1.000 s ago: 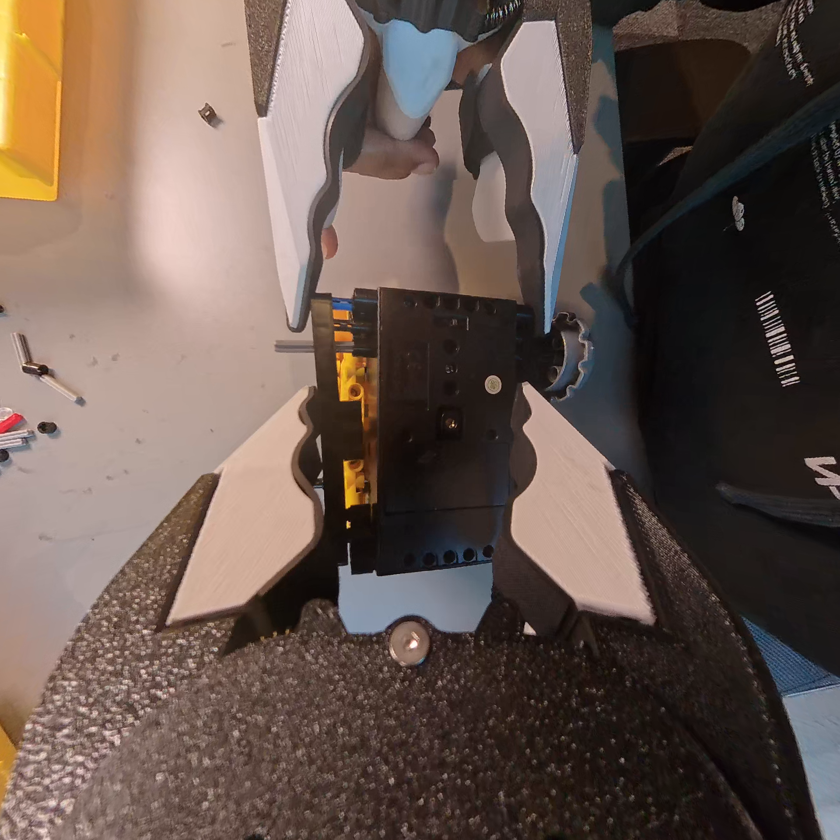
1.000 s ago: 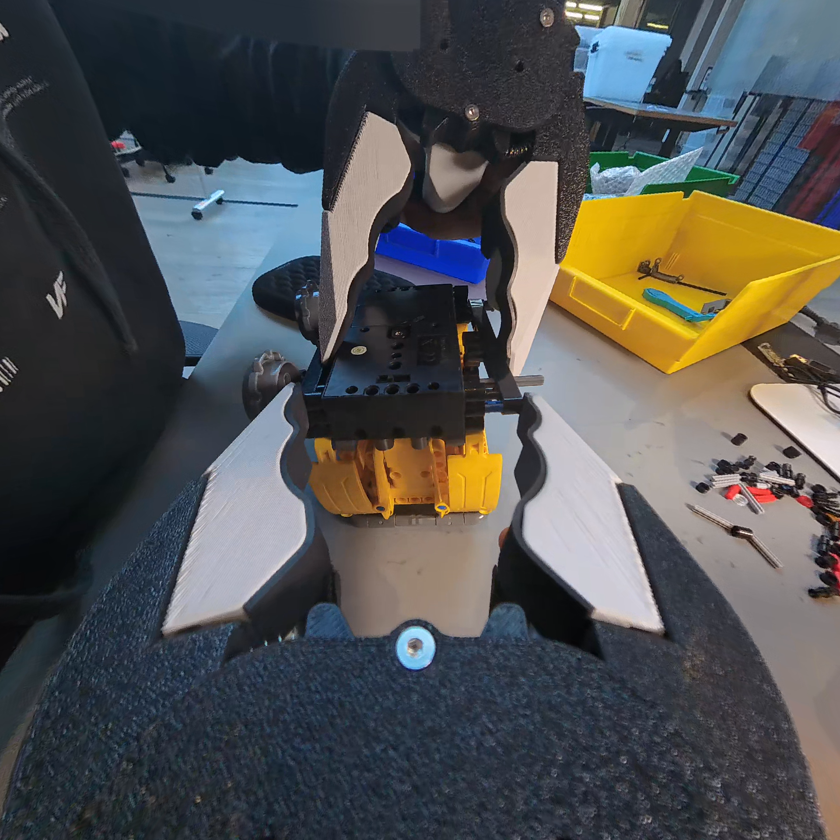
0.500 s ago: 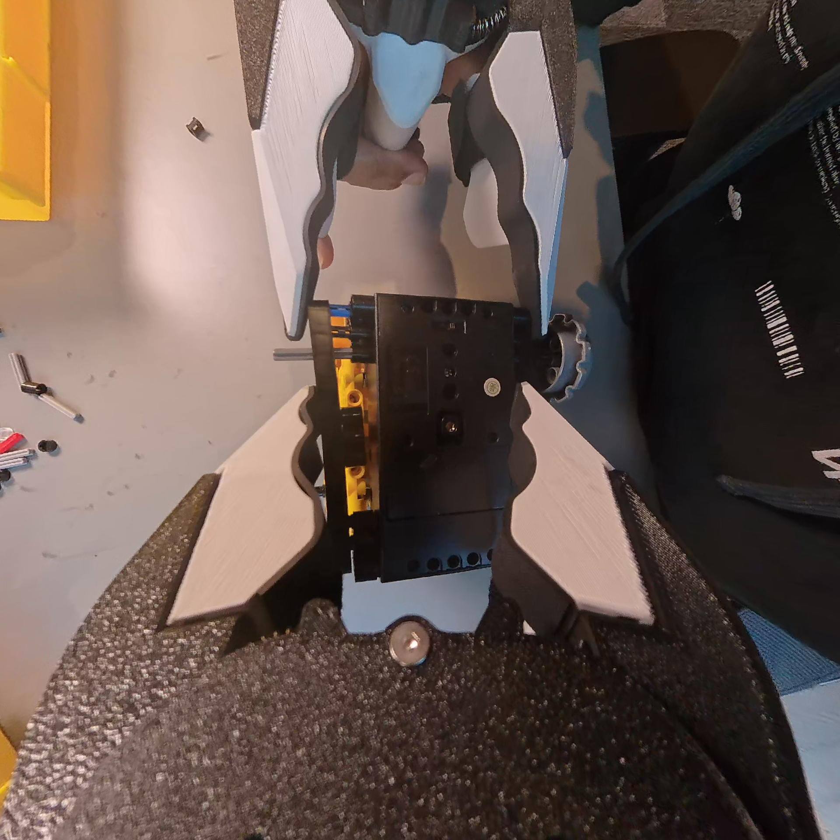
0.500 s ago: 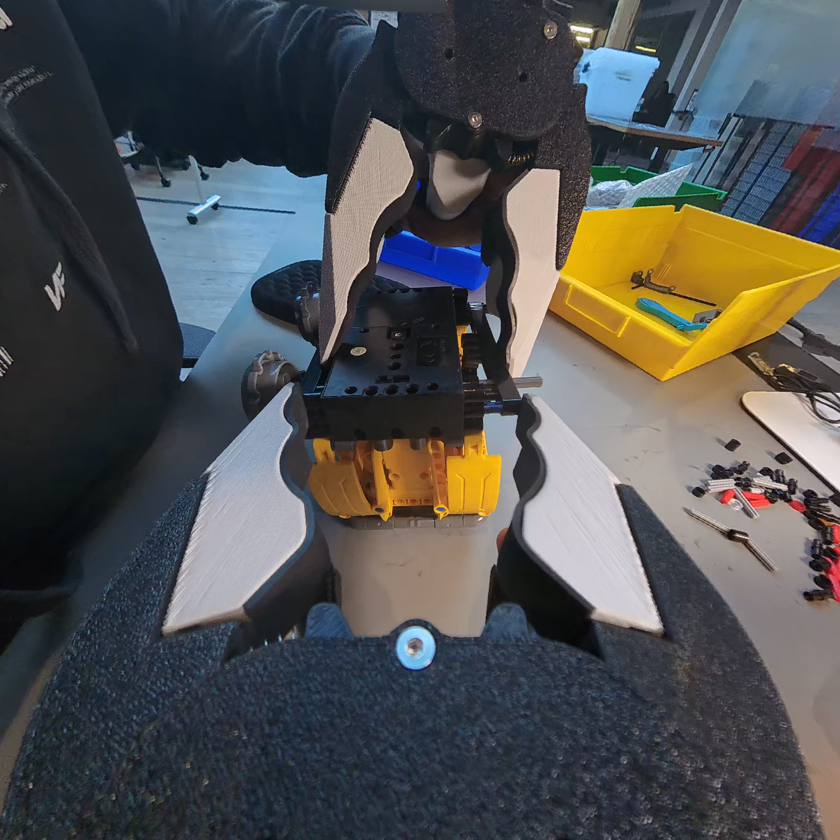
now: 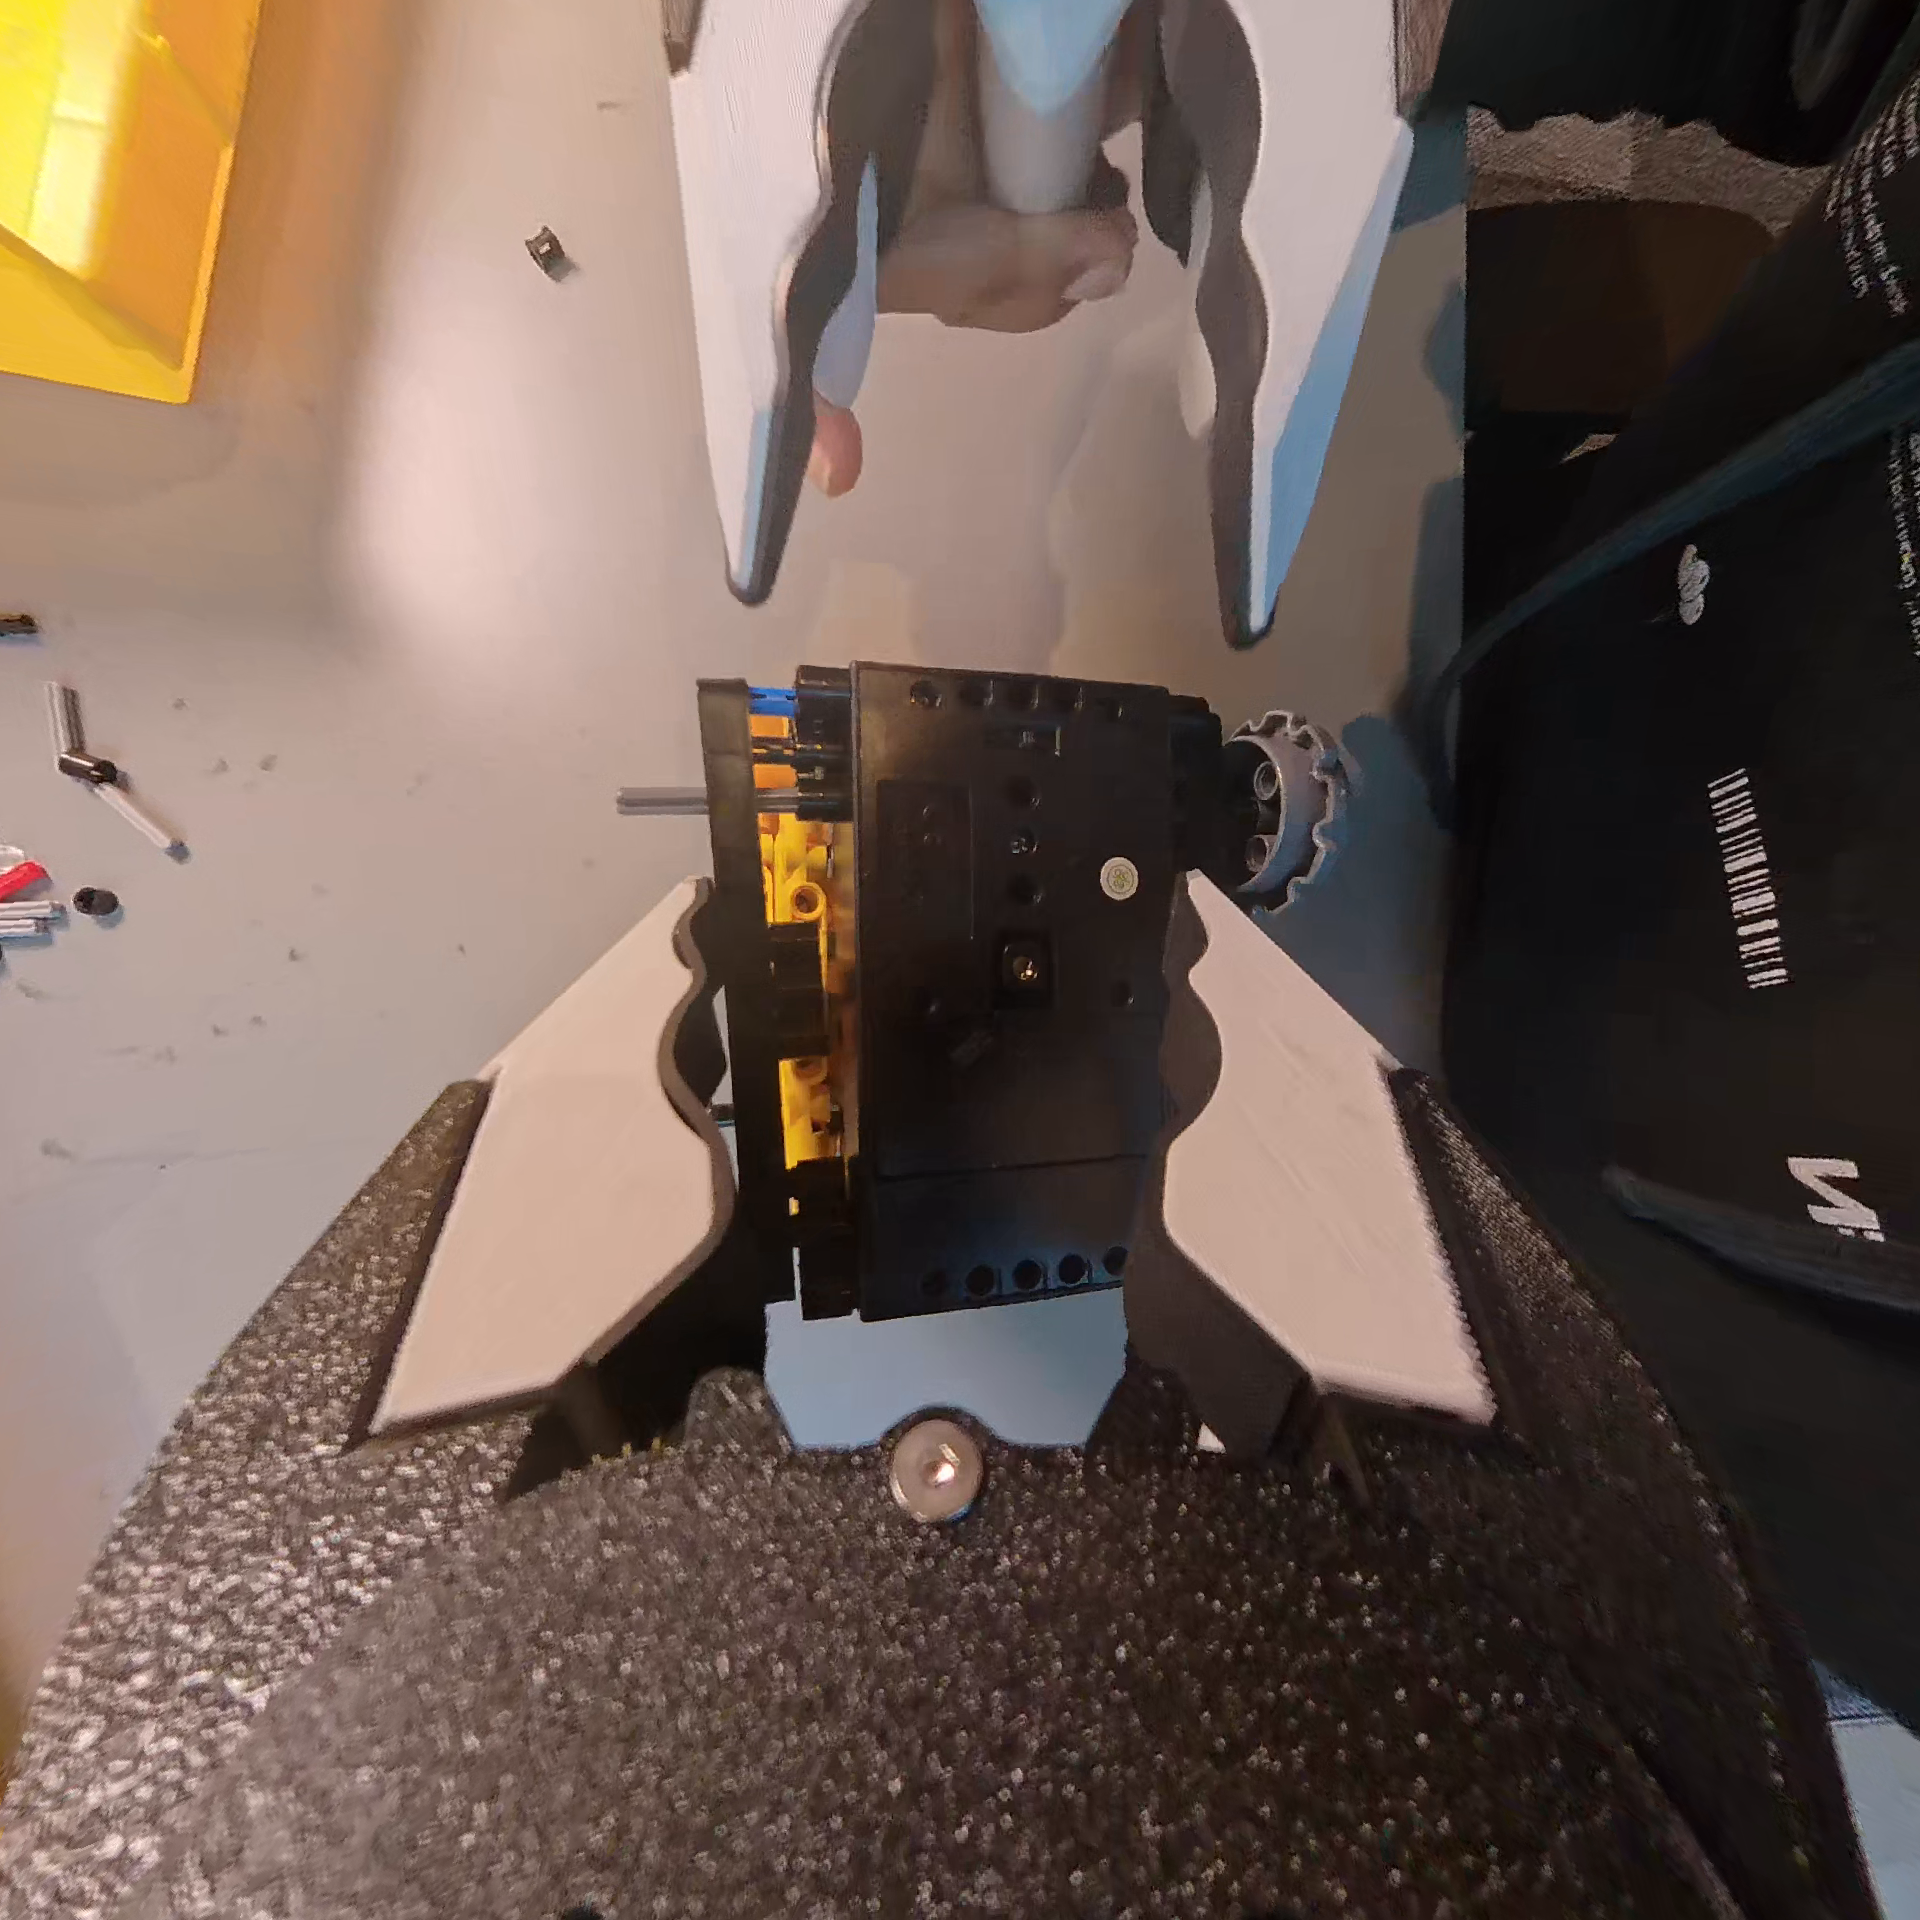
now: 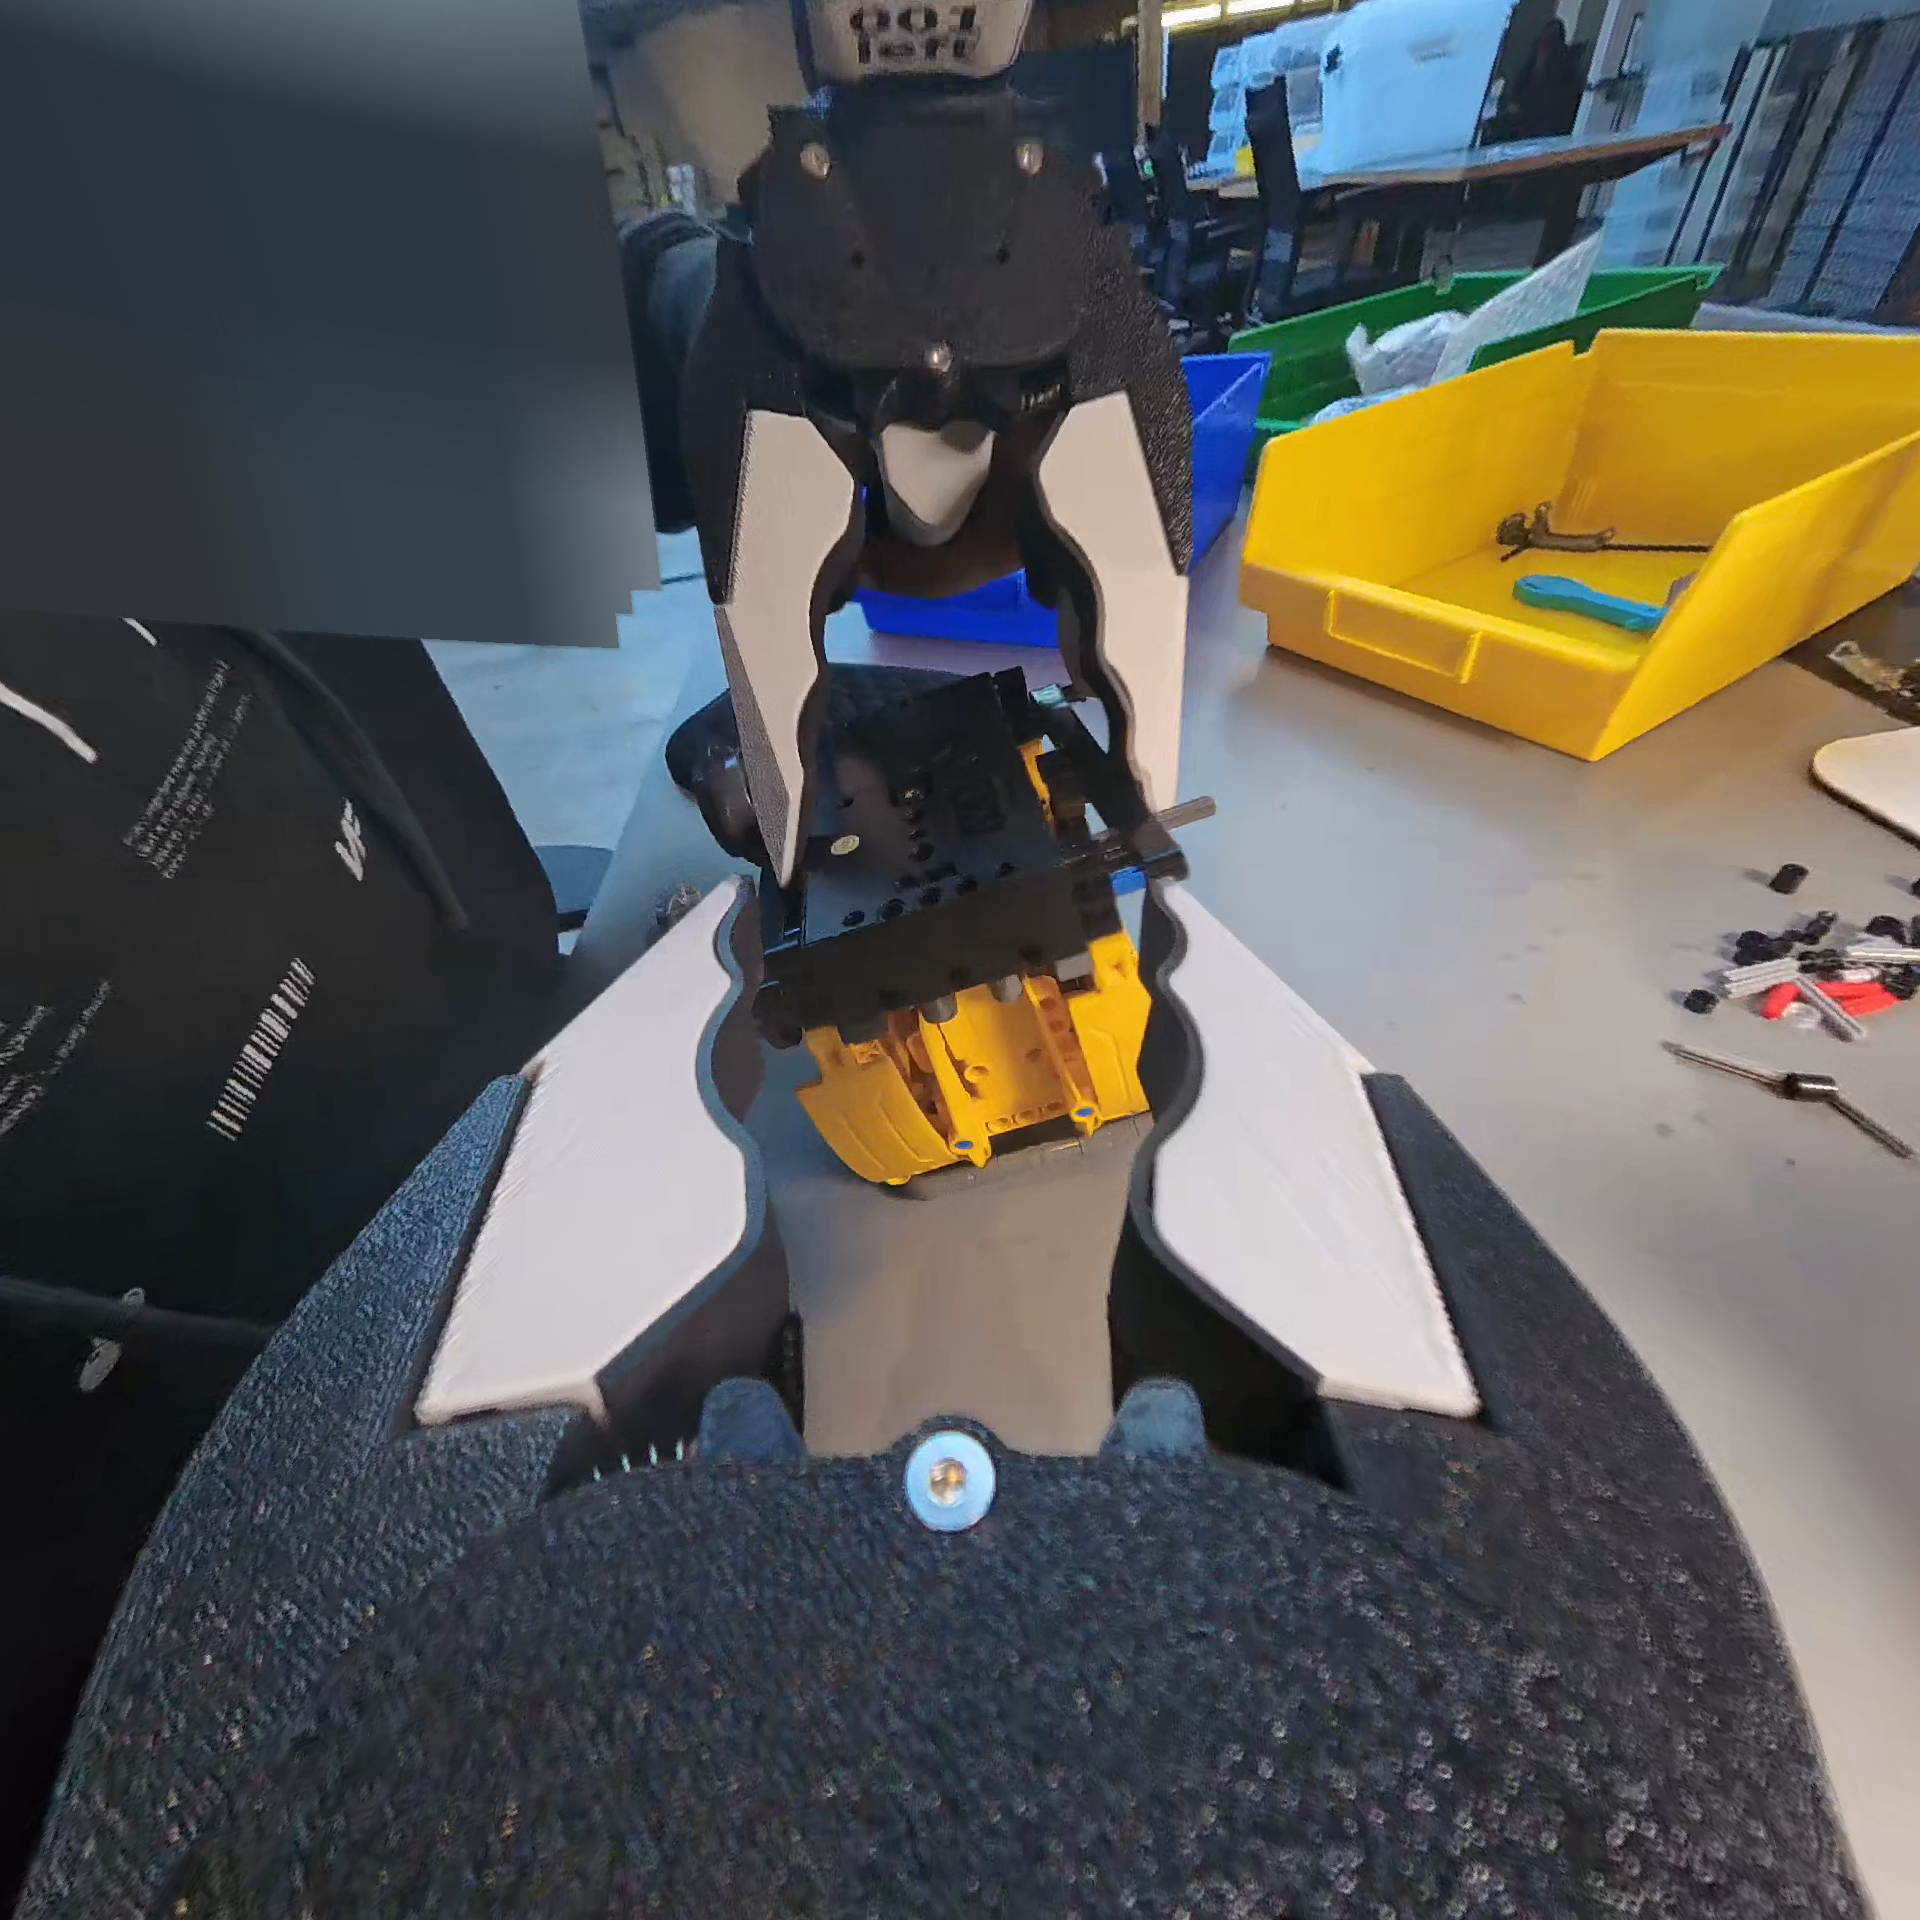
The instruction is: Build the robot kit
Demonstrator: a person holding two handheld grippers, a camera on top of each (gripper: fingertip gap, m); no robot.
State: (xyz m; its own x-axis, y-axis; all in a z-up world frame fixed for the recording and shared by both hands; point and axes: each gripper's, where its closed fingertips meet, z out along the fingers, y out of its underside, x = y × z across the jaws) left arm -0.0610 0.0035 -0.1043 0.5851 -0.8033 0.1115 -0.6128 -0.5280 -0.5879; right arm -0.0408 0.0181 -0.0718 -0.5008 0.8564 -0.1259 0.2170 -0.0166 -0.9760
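Observation:
A black and yellow brick-built model (image 5: 997, 987) with a grey toothed wheel (image 5: 1288, 821) and a grey axle (image 5: 665, 800) is clamped between the fingers of my left gripper (image 5: 940, 904). In the right wrist view the left gripper (image 6: 971, 831) comes down from above and holds the model (image 6: 935, 914) tilted over the grey table (image 6: 1403, 935). My right gripper (image 6: 951, 904) is open, its fingertips beside the model's near end with a gap on each side. In the left wrist view the right gripper (image 5: 997, 613) stands just clear of the model's far edge.
A yellow bin (image 6: 1558, 582) with a few tools stands at the right, with a green bin (image 6: 1455, 312) and a blue bin (image 6: 1226, 436) behind. Loose small parts (image 6: 1818, 977) lie on the table at the right. A person in black clothing (image 6: 208, 935) is at the left. The gap from one gripper's tips to the other's is roughly 5 cm.
The right gripper has drawn back from the model, leaving a gap. The left gripper has tilted the model, which sat level before.

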